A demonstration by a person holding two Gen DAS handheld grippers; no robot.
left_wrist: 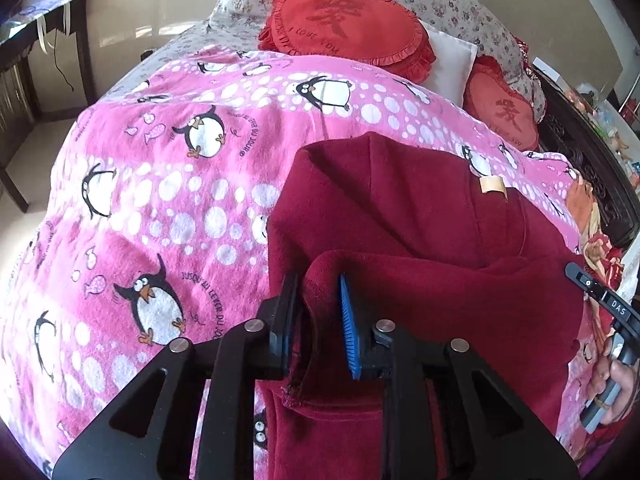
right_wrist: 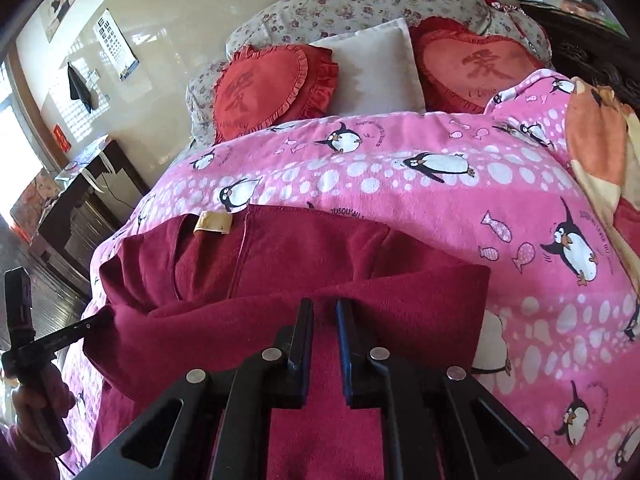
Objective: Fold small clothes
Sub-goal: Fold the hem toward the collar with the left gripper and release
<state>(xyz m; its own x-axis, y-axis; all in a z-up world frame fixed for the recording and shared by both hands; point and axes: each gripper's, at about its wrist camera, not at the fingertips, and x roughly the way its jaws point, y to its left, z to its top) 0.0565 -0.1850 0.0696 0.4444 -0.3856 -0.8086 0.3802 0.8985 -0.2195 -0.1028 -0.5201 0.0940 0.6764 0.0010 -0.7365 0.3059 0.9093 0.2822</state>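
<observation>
Midway, both claws carry the near edge of the garment over its far half.

The left claw has cloth bunched between its jaws, which stand slightly apart, so whether they pinch it cannot be told. The right claw looks clenched on the fold's raised edge. Ahead of both claws, the garment's far half lies flat on the blanket, label up. One fold looks partly made; laying it down, smoothing and further folds remain.
</observation>
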